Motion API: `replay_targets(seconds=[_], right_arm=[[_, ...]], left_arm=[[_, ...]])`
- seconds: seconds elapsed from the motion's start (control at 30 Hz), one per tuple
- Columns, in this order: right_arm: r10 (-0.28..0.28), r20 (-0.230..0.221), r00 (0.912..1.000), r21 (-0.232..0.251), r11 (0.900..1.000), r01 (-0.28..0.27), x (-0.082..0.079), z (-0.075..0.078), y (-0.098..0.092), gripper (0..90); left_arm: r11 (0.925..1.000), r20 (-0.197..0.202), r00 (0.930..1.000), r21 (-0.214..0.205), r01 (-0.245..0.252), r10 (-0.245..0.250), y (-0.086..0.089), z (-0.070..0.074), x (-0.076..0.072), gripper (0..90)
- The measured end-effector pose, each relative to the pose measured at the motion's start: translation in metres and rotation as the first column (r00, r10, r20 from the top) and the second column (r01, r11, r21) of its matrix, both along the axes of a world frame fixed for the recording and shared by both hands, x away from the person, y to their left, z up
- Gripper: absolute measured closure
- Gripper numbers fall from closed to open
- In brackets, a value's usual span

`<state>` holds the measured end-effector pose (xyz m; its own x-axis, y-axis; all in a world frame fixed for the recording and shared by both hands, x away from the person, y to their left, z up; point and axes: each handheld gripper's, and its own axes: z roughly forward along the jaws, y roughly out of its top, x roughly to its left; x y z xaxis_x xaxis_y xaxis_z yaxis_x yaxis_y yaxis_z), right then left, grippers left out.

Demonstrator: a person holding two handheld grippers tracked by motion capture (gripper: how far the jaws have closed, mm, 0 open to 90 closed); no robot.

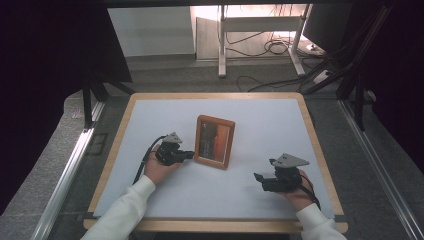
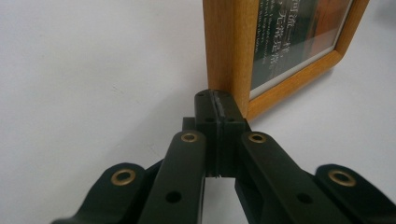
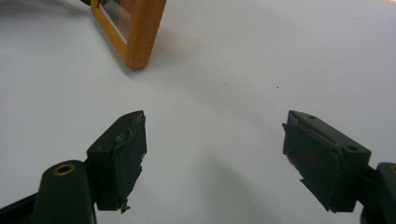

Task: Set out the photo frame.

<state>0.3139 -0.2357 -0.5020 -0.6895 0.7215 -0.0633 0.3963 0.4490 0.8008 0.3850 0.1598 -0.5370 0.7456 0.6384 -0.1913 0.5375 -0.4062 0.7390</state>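
The wooden picture frame (image 1: 215, 141) stands near the middle of the white surface (image 1: 260, 125), leaning back on its stand, its glass facing the person. The left gripper (image 1: 188, 154) lies low at the frame's left edge; in the left gripper view its jaws are pressed flat together with nothing between them, and their tip (image 2: 218, 100) touches or nearly touches the near left corner of the frame (image 2: 233, 51). The right gripper (image 1: 259, 177) rests well to the right and nearer the person, jaws spread wide and empty; in the right gripper view the frame's corner (image 3: 140, 32) sits far off at upper left.

The step in hand looks like a nudge or steadying touch on the frame's left edge. To do it well, keep the closed tip low against the wooden rim, not the glass, and push slowly and level, since a propped frame may tip backward or swing about its stand. The open right gripper would do best to come in to the frame's right edge as a stop, or to take hold of the rim before any lift. Keep the trailing cable (image 1: 145, 160) clear of the frame.
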Motion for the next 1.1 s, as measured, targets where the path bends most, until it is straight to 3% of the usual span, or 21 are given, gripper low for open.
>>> replay_targets(seconds=[1.1], right_arm=[[-0.004,-0.007,1.0000,0.012,0.9999,0.004,0.004,-0.001,-0.004,21.8]], left_arm=[[0.9986,-0.002,0.9988,0.020,0.049,-0.049,-0.009,0.000,-0.011,90.0]])
